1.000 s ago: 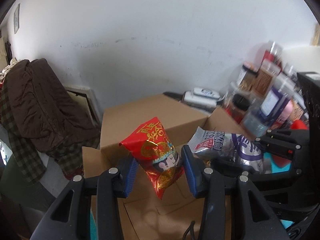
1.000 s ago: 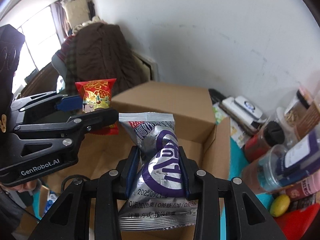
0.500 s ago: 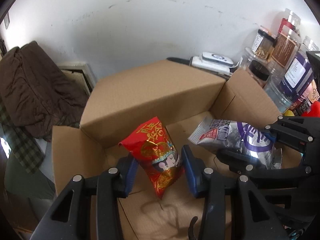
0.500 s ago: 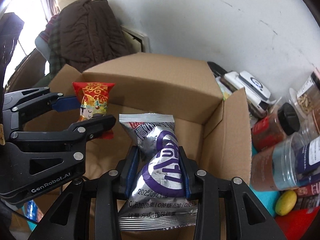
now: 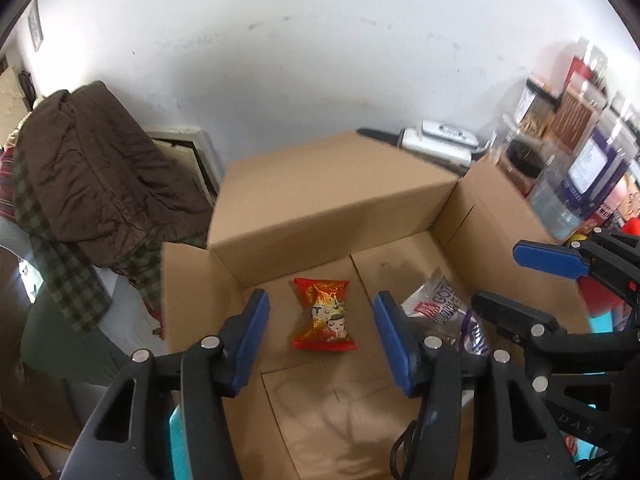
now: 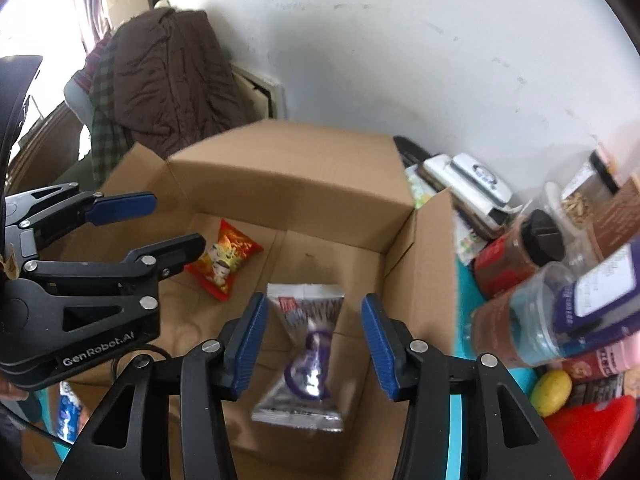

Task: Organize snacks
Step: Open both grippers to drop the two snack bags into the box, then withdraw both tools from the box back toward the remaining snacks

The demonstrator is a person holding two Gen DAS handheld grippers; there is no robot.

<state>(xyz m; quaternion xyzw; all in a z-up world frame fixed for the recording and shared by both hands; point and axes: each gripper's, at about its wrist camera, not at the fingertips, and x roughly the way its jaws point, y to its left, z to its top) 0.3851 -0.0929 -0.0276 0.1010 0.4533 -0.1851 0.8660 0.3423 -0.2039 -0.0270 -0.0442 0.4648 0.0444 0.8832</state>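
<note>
Both grippers just let go. My left gripper (image 5: 318,344) has its jaws opening, nothing between the pads now; half a second ago it pinched the red snack pack (image 5: 325,314), which has dropped and lies flat on the floor of the cardboard box (image 5: 332,196), apart from both pads. My right gripper (image 6: 312,350) is the same: jaws opening, and the silver-purple snack pack (image 6: 306,354) it held is out of the grip. It's blurred in the right wrist view, so probably still falling or just landed; can't tell which. It sits inside the box, near the right wall.

Meaning: two packs delivered into the box, both hands free for the next pick. More goods wait outside the box to the right: jars (image 6: 516,256) and bottles on the tabletop.

Red pack: small foil pillow bag, gold print, cartoon face, crimped ends, face up. Silver pack: longer pillow bag, purple logo, pinched at the waist, shiny. Packs lie near each other, not touching.
</note>
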